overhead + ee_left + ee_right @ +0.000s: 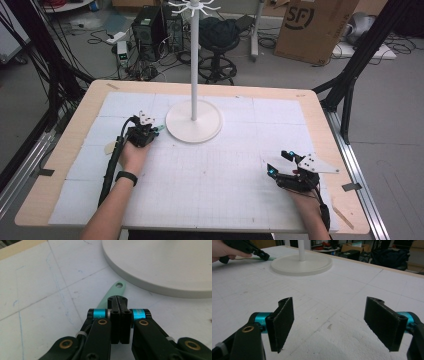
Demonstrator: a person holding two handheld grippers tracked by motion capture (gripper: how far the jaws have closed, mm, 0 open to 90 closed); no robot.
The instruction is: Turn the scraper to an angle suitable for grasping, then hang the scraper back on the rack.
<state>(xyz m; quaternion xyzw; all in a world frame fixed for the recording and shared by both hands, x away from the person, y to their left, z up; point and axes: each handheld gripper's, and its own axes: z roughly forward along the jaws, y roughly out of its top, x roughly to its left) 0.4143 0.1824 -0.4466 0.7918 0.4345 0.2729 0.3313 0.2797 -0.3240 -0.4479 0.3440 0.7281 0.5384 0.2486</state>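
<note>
A mint-green flat handle (115,288) with a hole at its end lies on the white mat, pointing at the round base (162,265) of a white stand (194,122). My left gripper (117,300) is shut, jaws pressed together with no gap, its tips low over that handle; whether it grips the handle I cannot tell. In the high view the left gripper (155,131) sits just left of the stand base, with the green tip (160,129) poking out. My right gripper (277,162) rests near the right front of the table. It stands wide open (329,325) with nothing between its pads.
The stand's thin pole (194,60) rises from the base to a hook ring at the top. A beige flat piece (109,147) peeks out left of the left hand. The white gridded mat (225,170) covers the wooden table (320,115).
</note>
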